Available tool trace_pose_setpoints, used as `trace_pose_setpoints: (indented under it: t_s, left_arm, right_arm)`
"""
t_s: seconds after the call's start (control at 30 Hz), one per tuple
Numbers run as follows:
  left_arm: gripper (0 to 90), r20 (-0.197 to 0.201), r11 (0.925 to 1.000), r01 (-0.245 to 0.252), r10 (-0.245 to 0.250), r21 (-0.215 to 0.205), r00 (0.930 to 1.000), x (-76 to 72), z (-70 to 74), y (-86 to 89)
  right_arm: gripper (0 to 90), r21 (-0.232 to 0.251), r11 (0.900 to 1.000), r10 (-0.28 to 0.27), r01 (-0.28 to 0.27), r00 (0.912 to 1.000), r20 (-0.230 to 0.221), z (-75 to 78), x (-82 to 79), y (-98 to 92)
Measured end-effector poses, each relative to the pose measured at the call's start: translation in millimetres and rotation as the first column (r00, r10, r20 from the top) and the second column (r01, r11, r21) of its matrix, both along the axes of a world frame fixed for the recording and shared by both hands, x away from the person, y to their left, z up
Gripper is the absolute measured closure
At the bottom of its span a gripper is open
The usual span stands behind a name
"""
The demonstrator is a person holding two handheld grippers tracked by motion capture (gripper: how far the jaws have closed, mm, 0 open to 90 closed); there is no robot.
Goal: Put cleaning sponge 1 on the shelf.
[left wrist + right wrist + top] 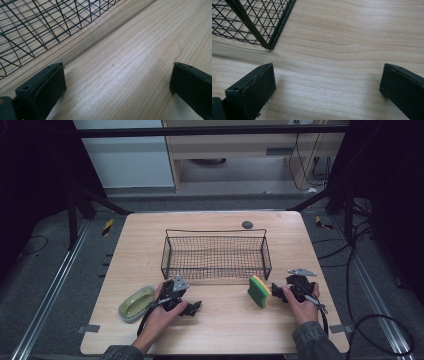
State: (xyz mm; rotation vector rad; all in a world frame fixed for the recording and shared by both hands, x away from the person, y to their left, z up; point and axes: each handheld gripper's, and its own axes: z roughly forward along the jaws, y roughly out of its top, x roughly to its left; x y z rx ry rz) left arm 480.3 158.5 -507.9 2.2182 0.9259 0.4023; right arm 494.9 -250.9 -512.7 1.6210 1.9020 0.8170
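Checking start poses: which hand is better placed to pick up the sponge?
Probably right: the right tool sits open just beside the sponge, while the left tool lies farther away.

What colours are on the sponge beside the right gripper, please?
Sponge: green and yellow-orange, clearest in the high view.

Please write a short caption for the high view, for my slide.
Two open grippers, left gripper and right gripper, rest before an empty wire basket, beside a sponge and a soap dish.
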Motion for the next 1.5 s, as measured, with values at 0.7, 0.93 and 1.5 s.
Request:
trace_pose_setpoints:
  t_s: [0.7,0.93,1.5]
  left_arm:
    - [4.6,0.001,0.9949,0.013,-0.014,0.100,0.9999,-18.7,73.4,40.5]
    - [4.2,-0.016,0.9920,-0.020,0.022,0.125,0.9996,-11.9,90.8,80.6]
    - [4.7,-0.099,0.9696,0.058,-0.035,0.238,0.9945,-4.0,101.7,96.6]
  right_arm:
    - [0.6,-0.004,0.999,0.039,-0.039,0.9992,-0.010,1.0,3.9,-2.2]
    - [0.4,-0.001,0.999,0.040,-0.040,0.9992,-0.001,0.1,4.0,-2.8]
    - [0.6,-0.005,0.999,0.034,-0.034,0.9994,0.000,0.0,4.4,-2.0]
